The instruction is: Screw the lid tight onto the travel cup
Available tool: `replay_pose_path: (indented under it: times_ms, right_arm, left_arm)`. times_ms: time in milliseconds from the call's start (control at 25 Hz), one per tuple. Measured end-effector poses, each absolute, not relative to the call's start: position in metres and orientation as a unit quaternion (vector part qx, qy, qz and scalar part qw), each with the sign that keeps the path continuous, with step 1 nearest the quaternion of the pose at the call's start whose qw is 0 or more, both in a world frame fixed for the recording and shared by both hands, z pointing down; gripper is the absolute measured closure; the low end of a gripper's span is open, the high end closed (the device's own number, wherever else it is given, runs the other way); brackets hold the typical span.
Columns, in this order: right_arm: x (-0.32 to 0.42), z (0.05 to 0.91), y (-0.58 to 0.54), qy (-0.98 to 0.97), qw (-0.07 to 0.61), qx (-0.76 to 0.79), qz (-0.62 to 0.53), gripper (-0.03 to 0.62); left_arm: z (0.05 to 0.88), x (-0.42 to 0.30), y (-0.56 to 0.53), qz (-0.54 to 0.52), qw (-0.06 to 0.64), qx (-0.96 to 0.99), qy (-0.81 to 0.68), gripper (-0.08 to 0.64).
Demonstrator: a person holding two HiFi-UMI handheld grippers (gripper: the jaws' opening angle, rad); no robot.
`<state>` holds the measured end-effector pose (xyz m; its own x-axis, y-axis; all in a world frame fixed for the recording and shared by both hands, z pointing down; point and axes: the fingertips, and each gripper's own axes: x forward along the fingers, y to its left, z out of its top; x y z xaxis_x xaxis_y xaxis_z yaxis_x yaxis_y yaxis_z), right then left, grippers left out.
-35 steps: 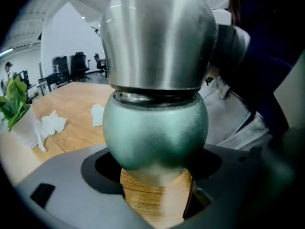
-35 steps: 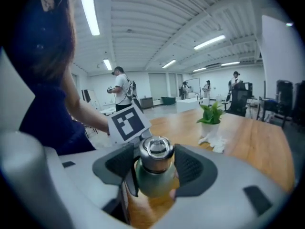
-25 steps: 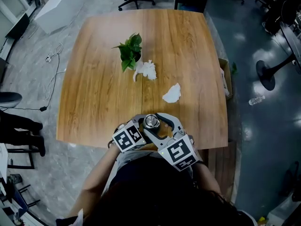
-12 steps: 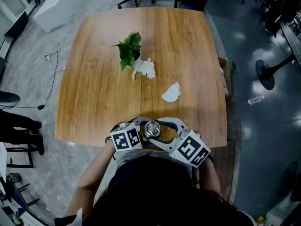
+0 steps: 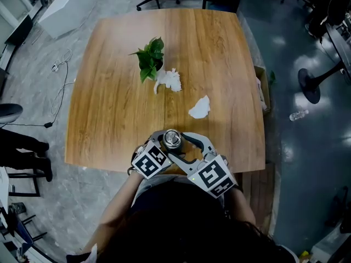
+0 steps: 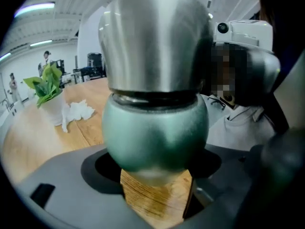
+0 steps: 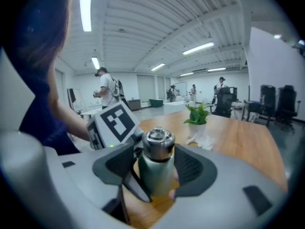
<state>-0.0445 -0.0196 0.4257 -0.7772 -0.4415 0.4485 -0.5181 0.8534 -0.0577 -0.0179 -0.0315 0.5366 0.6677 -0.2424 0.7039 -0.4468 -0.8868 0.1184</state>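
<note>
Wooden table (image 5: 115, 97) bore the travel cup (image 5: 173, 140) at its near edge. Your left gripper (image 6: 157, 194) clamped its green body, and your right gripper (image 7: 155, 175) closed just under the steel lid (image 7: 158, 140). Rigid, smooth metal probably slips, so squeeze the lid's sides.

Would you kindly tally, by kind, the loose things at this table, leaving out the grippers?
Plant: 1
Tissues: 2
Cup: 1
Lid: 1
Total: 5
</note>
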Motion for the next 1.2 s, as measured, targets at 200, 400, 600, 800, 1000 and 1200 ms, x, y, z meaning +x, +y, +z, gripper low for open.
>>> replay_pose_path:
  times_ms: [200,400,600,800,1000,1200]
  right_arm:
    - [-0.043,0.414,-0.004,-0.960,0.182,0.169,0.129,0.339]
    - [-0.046,0.415,-0.006,-0.962,0.179,0.168,0.120,0.339]
    - [-0.044,0.421,-0.025,-0.937,0.204,0.272,0.081,0.342]
    - [-0.045,0.423,-0.024,-0.933,0.201,0.282,0.096,0.342]
    - [-0.048,0.420,0.006,-0.957,0.212,0.169,0.099,0.341]
    - [-0.056,0.419,0.000,-0.960,0.196,0.174,0.097,0.341]
  left_arm:
    - [0.523,-0.016,-0.004,0.343,0.092,0.934,-0.046,0.169]
    - [0.520,-0.006,0.013,0.353,0.082,0.932,0.012,0.169]
    - [0.528,-0.006,-0.016,0.366,0.104,0.920,-0.092,0.169]
    - [0.530,-0.011,-0.025,0.374,0.102,0.911,-0.142,0.169]
    - [0.524,-0.016,0.008,0.365,0.069,0.928,-0.004,0.169]
    - [0.525,-0.010,0.018,0.370,0.064,0.927,0.022,0.169]
